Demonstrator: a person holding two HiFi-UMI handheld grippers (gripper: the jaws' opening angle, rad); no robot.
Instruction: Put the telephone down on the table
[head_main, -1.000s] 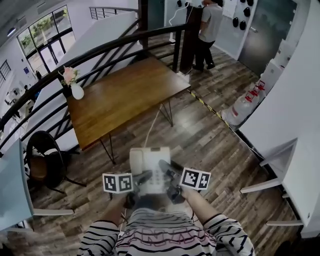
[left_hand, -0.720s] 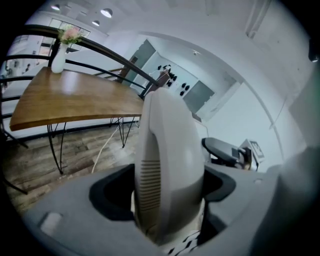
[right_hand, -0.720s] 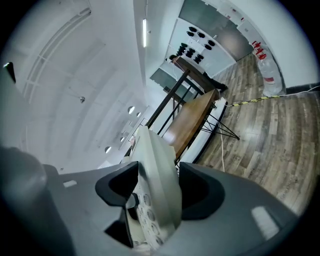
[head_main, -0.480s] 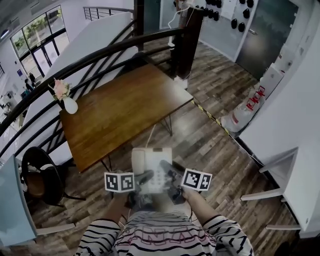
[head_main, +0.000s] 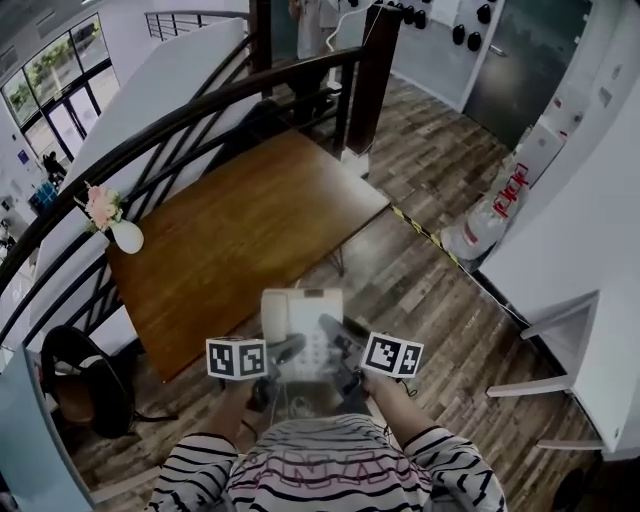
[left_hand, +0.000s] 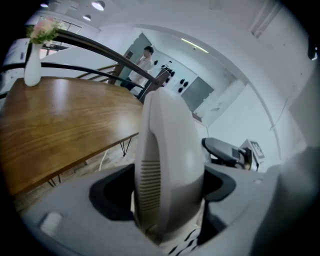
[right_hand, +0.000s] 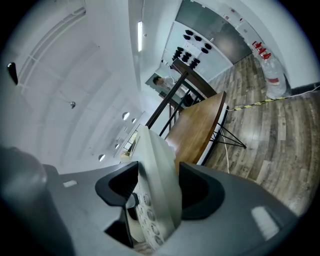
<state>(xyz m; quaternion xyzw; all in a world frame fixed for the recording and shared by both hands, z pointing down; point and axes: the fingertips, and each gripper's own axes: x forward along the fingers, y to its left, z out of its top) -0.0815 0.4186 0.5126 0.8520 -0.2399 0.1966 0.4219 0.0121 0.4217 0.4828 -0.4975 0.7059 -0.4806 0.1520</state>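
Head view: left tool (head_main: 287, 351) and right tool (head_main: 337, 334) each clamp one side of the white telephone (head_main: 300, 316), held aloft near the wooden counter (head_main: 240, 225). The telephone's lower part is hidden behind the tools.

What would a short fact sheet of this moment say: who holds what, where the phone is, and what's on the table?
Holder: a person in a striped top, with one gripper in each hand
Left gripper: shut on the telephone
Right gripper: shut on the same telephone
Telephone position: held up in front of the person, near the table, not resting on it
On the table: a white vase with pink flowers, at a far corner
Task status: telephone not yet put down
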